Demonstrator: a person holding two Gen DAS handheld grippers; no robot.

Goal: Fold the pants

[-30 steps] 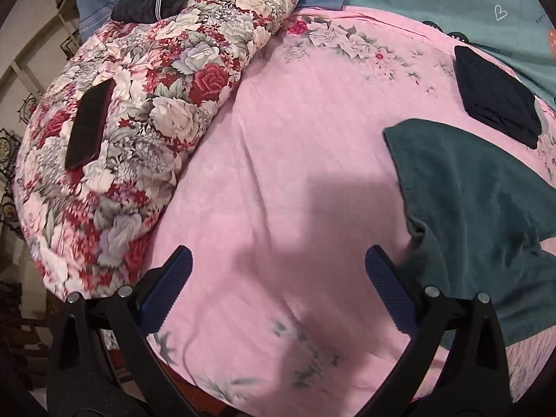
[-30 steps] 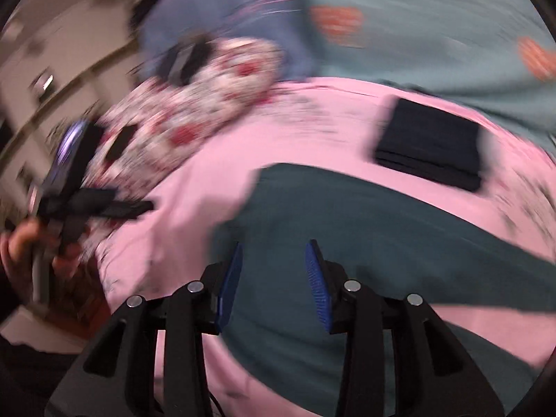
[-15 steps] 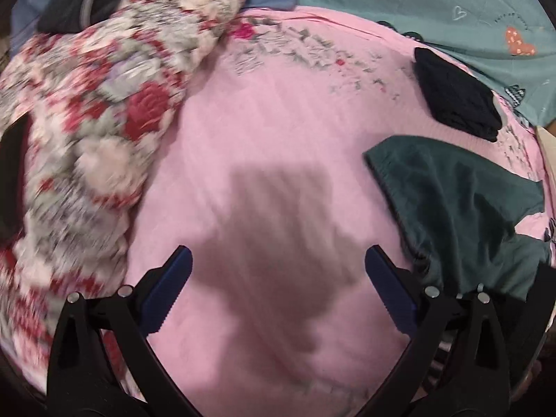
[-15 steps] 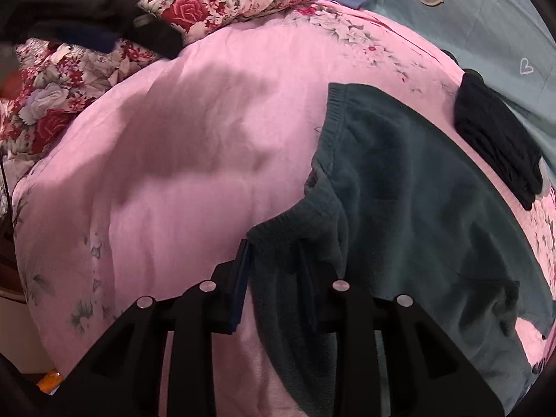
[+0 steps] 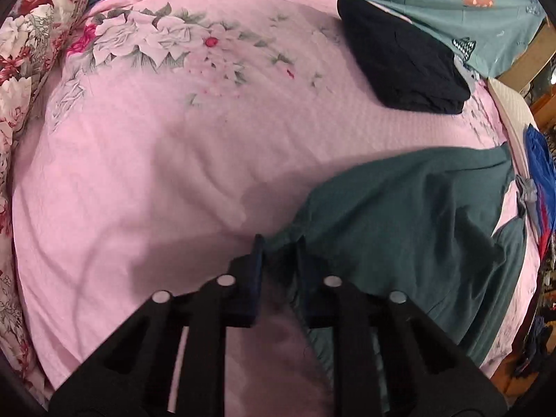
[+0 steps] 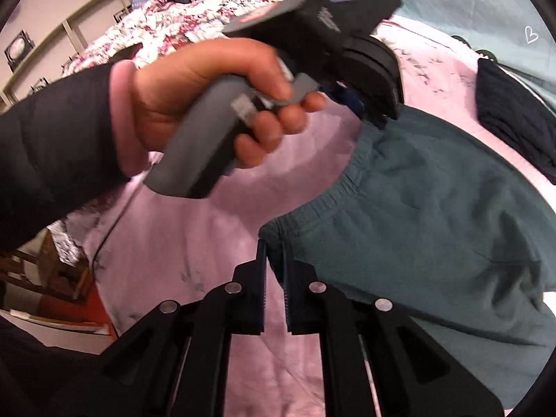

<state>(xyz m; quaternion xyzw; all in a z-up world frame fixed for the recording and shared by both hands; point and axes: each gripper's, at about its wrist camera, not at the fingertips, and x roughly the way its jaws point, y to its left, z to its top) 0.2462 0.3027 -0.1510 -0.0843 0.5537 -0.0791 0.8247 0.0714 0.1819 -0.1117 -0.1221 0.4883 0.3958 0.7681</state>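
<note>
Dark green pants (image 5: 410, 215) lie rumpled on the pink bed (image 5: 173, 160), left claw (image 5: 278, 257) and right claw (image 6: 274, 260) both closing, pinching the gathered waistband.

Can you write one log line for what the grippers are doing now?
left gripper: closing on green pants waistband | right gripper: closing on waistband

This is a bedroom in a home. A bed fills both views, spread with a pink sheet (image 5: 146, 160) printed with pale flowers at its far end. A red-and-white floral quilt (image 5: 24, 41) is bunched along the left side, and a teal cover (image 5: 451, 3) with small hearts and cartoon prints lies at the far edge. Clothes lie about: folded dark garments (image 5: 403, 59) on the far right of the sheet and blue fabric (image 5: 540, 170) off the right edge. Framed pictures (image 6: 19, 48) hang on the far left wall.
</note>
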